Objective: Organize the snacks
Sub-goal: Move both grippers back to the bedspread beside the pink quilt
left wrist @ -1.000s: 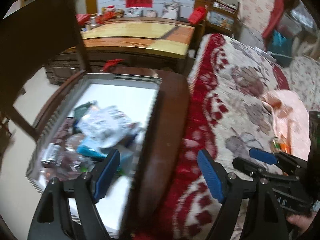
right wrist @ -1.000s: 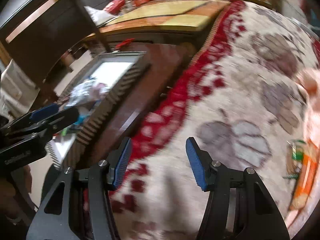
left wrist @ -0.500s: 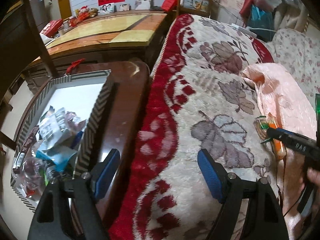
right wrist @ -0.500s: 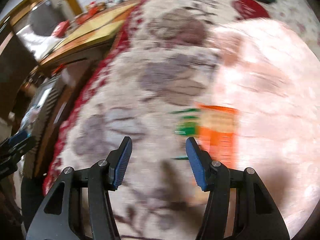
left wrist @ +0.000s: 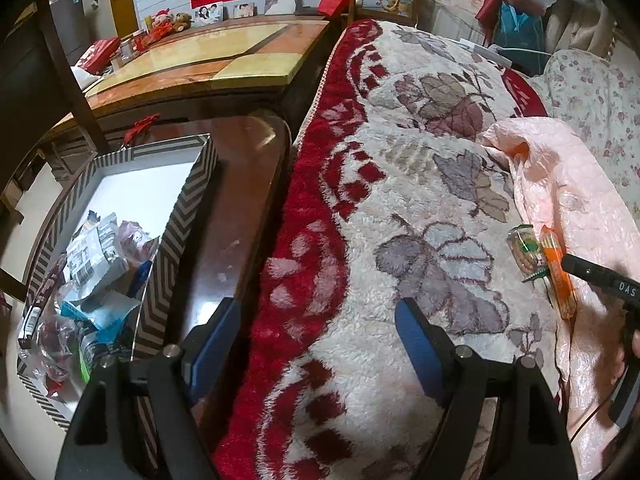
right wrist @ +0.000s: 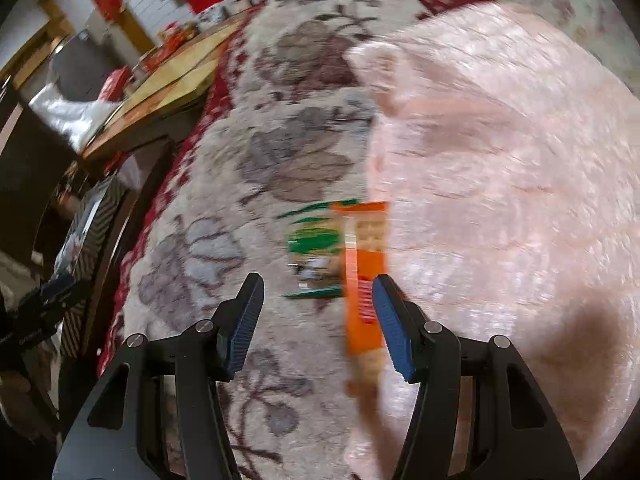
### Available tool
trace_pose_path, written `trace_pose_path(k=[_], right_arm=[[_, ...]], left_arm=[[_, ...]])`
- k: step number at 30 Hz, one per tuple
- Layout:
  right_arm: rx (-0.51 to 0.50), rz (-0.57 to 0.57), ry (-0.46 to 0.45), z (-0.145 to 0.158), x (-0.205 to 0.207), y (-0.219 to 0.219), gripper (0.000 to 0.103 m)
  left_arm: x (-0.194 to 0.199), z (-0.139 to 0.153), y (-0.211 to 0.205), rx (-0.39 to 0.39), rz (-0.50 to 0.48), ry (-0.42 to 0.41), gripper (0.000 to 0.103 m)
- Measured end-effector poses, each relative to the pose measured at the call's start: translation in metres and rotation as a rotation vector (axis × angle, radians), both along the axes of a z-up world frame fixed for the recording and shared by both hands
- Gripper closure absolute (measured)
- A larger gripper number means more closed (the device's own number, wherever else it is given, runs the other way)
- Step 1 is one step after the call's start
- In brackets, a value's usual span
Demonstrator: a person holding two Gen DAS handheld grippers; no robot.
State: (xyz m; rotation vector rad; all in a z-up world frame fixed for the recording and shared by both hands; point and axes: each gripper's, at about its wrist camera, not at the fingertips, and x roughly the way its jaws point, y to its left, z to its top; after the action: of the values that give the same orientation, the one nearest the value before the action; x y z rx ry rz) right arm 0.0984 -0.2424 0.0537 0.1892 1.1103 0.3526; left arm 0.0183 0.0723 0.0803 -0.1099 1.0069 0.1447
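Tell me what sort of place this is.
Most likely a lived-in family living room. A sofa under a floral blanket, a dark wooden coffee table bearing a striped box of snack packets, and framed family photos on a long wooden table all point to a home.

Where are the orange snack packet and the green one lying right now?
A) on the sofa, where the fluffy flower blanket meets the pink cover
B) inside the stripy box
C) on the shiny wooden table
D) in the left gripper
A: the orange packet and the green packet lie side by side at the flower blanket's edge with the pink cover, apart from the stripy box.
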Motion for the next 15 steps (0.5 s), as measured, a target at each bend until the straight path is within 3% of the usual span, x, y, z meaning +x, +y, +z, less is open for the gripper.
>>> trace_pose_path(k=[3, 9, 13, 15], right_arm=[[0.012, -0.029, 0.037, -0.007, 0.003, -0.016, 0.046], [-0.124, -0.035, 0.023, -0.008, 0.006, -0.017, 0.045], [-0.188, 0.046, 0.039, -0.016, 0.010, 0.001, 0.029], [-0.223, 0.064, 0.046, -0.021, 0.015, 0.007, 0.029]], left_arm=[[0.001, -0.001, 0.000, -0.004, 0.002, 0.003, 0.022], [0.002, -0.003, -0.001, -0.004, -0.005, 0.007, 0.022], [0.002, -0.005, -0.003, -0.006, -0.005, 0.012, 0.022], [0.003, -0.006, -0.005, -0.005, -0.009, 0.016, 0.022]])
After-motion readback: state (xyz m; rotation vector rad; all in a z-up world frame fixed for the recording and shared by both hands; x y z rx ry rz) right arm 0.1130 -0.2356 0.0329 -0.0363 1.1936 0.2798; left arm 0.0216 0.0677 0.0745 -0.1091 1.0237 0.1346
